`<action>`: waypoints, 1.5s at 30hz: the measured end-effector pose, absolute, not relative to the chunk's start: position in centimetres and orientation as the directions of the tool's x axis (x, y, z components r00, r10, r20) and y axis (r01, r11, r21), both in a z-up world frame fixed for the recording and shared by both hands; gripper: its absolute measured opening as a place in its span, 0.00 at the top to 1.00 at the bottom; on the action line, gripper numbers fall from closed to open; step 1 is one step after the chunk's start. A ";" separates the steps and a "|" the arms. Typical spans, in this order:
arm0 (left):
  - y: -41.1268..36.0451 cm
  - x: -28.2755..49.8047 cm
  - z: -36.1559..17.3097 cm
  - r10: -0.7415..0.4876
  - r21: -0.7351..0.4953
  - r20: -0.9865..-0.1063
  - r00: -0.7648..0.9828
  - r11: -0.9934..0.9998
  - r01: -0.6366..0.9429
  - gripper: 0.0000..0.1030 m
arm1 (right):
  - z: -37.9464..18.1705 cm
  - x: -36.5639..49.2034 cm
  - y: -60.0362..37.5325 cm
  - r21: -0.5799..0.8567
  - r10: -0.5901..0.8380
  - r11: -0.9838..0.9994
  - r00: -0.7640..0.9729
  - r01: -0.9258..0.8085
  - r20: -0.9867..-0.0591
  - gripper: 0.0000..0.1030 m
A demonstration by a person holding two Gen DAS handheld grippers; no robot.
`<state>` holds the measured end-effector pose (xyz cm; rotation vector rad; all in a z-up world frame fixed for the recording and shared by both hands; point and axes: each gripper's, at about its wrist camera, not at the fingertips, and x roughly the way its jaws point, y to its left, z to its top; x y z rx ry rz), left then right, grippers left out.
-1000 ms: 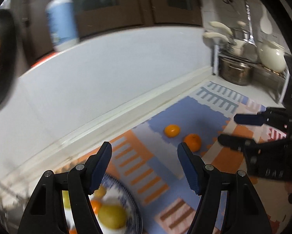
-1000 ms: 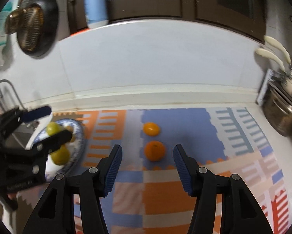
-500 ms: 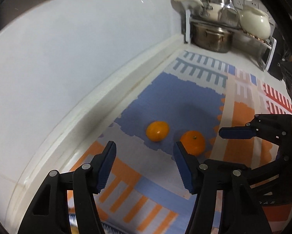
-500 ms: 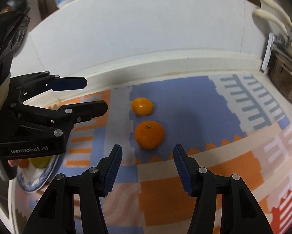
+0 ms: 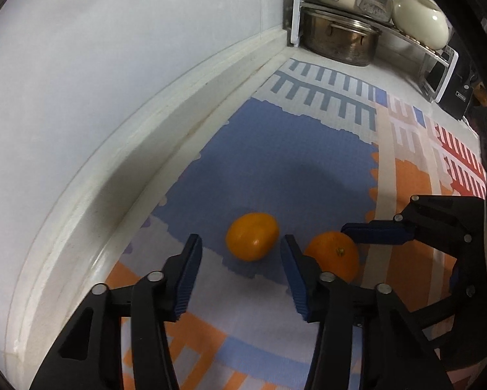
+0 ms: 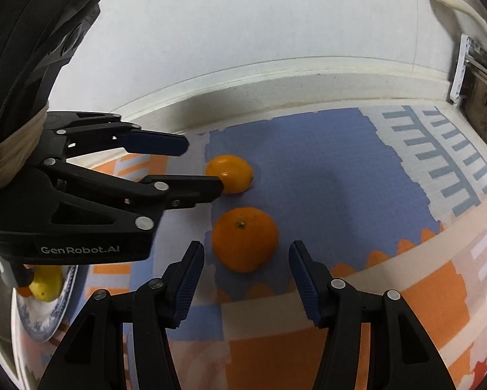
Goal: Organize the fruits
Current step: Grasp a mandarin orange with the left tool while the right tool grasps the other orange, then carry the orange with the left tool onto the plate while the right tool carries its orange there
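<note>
Two oranges lie on the patterned mat. The smaller orange [image 5: 252,241] [image 6: 231,173] lies just ahead of my open left gripper [image 5: 240,260], between its fingertips' line. The larger orange [image 6: 245,239] [image 5: 332,258] with a stem lies just ahead of my open right gripper [image 6: 246,266]. In the right wrist view the left gripper [image 6: 191,165] reaches in from the left, close to the smaller orange. In the left wrist view the right gripper [image 5: 373,237] comes in from the right beside the larger orange. Both grippers are empty.
A blue-and-white plate [image 6: 45,308] with a yellow fruit [image 6: 48,284] sits at the far left. A metal pot [image 5: 339,40] and a white kettle [image 5: 419,24] stand on a rack at the far right. A white wall ledge [image 5: 139,149] runs behind the mat.
Both grippers have moved forward and down toward the oranges, which now look much larger and nearer. The left gripper swung away from the plate. Both stay open.
</note>
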<state>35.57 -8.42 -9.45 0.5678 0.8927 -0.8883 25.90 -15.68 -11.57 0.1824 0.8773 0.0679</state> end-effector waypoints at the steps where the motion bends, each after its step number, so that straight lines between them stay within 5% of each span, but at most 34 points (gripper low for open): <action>1: -8.6 35.7 -9.6 -0.416 0.060 -0.852 0.318 0.526 0.848 0.58 | -11.6 25.9 -15.7 0.181 0.130 0.983 0.643 0.014 -0.754 0.54; 2: -8.8 35.8 -9.8 -0.415 0.052 -0.856 0.307 0.523 0.851 0.59 | -11.5 26.0 -15.7 0.184 0.137 0.983 0.647 0.005 -0.750 0.59; 17: -10.5 34.5 -9.3 -0.375 0.078 -0.857 0.354 0.585 0.807 0.65 | -8.9 23.9 -20.2 0.174 0.029 0.975 0.699 0.139 -0.715 0.59; 45: 2.2 19.6 -1.3 -0.336 0.040 -0.632 0.698 0.886 0.463 0.65 | -2.3 16.3 -13.8 0.186 0.241 0.970 0.756 -0.160 -0.609 0.59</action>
